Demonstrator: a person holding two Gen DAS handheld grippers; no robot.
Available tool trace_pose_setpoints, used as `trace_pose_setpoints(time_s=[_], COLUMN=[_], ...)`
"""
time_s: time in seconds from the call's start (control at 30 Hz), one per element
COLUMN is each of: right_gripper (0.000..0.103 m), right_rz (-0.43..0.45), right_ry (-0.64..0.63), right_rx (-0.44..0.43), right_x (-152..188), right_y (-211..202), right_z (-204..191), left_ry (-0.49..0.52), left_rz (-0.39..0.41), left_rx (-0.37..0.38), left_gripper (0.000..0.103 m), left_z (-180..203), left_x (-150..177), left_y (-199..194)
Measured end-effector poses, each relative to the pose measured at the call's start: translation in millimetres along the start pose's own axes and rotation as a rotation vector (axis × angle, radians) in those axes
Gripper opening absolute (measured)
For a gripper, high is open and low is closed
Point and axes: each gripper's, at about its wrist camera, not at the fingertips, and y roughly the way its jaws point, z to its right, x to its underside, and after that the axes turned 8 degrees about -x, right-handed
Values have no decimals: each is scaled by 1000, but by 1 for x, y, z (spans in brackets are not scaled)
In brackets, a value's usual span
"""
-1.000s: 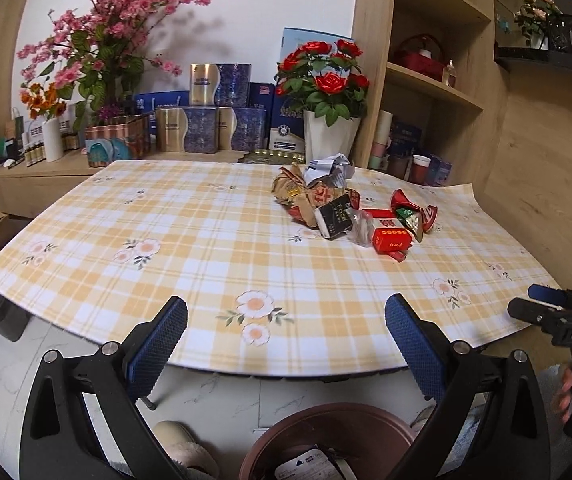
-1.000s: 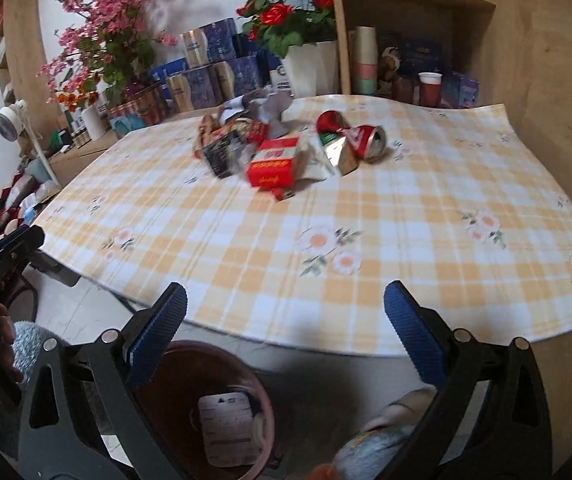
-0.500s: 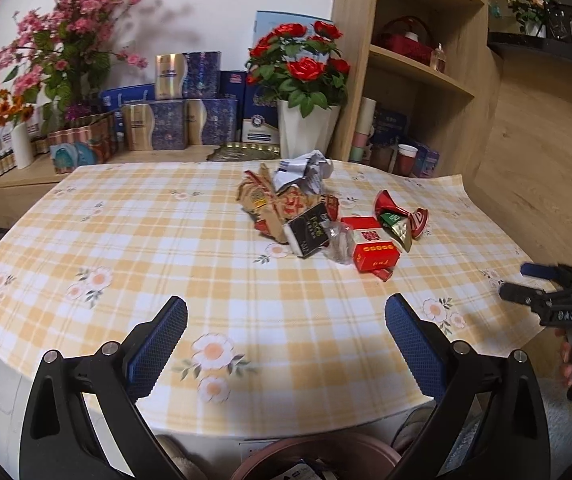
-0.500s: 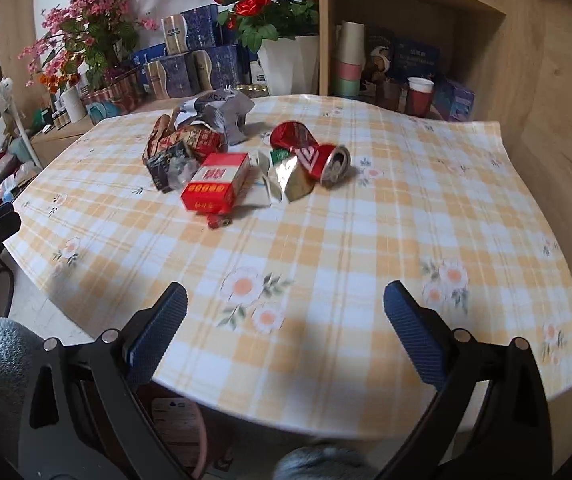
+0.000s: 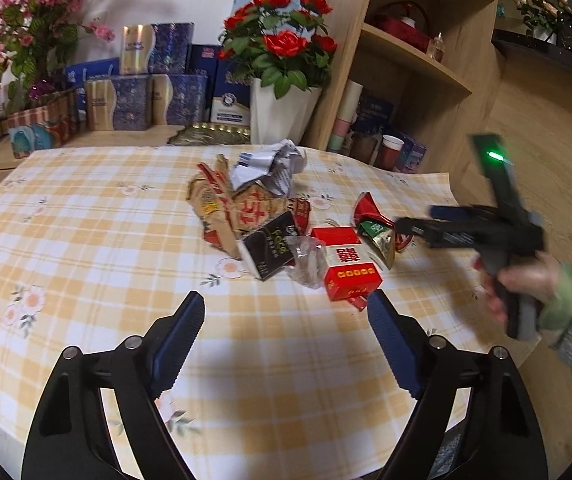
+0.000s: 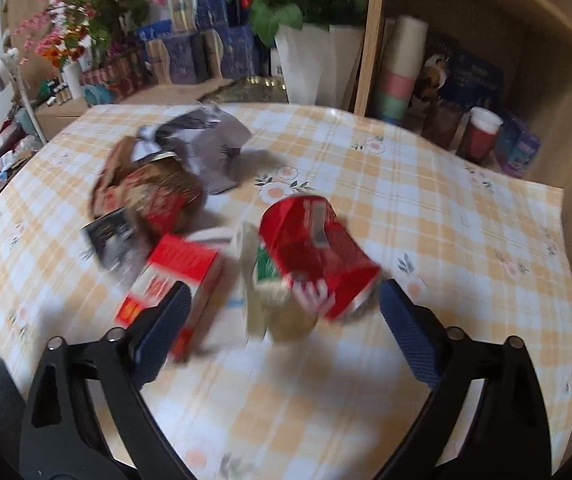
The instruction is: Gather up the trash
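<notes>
My worry is that the right tool [image 6: 282, 312], its jaws closing but gripping nothing, catches the gold wrapper [image 6: 264, 300] along with the crushed red can [image 6: 314, 256] lying between its fingers on the desk [image 6: 466, 220] and drags the pile. The left tool [image 5: 284, 316], also narrowing and empty, sits just short of the red box [image 5: 348, 268].

I am working in a home's living or dining room. Before me is a table with a yellow plaid flowered cloth [image 5: 86, 240], a vase of red roses [image 5: 282, 112], wooden shelves [image 5: 414, 60] of paper cups [image 6: 400, 68], and stacked gift boxes [image 5: 158, 76] against the wall.
</notes>
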Motion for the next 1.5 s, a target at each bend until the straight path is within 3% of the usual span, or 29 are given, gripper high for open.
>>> trace_pose_setpoints(time_s=[0.23,0.33,0.47,0.6,0.87,0.9,0.93,1.03,1.1,1.17,1.33,1.5], right_gripper=[82,76,77,70,34,16,11,11,10,10,10,10], right_rz=[-99,-120,-152,-124,4,12,12,18,53,74,132,171], right_ry=[85,101,85,112,407,438,457,481,473,485,481,482], right_rx=[-43,-48,-34,-65,-269,-271,-262,-210,-197,-197,-189,-222], right_x=[-23,-24,-19,-13,2,7,11,26,34,39,50,61], right_y=[52,59,64,57,12,7,5,-2,-10,-15,-30,-44], right_z=[24,28,30,36,89,97,102,115,118,122,115,105], left_ry=[4,-7,-16,-11,52,55,58,55,46,19,1,19], left_rz=[-55,-84,-116,-144,-168,-169,-171,-184,-202,-229,-255,-247], left_rx=[56,83,111,134,161,165,170,186,197,195,145,83], left_gripper=[76,73,71,68,65,65,64,58,45,43,44,53], left_z=[13,17,26,36,60,62,64,69,71,70,70,74], left_x=[-9,-10,-10,-10,-16,-17,-18,-22,-25,-29,-36,-38], left_y=[29,41,55,67,80,82,83,90,98,109,126,138])
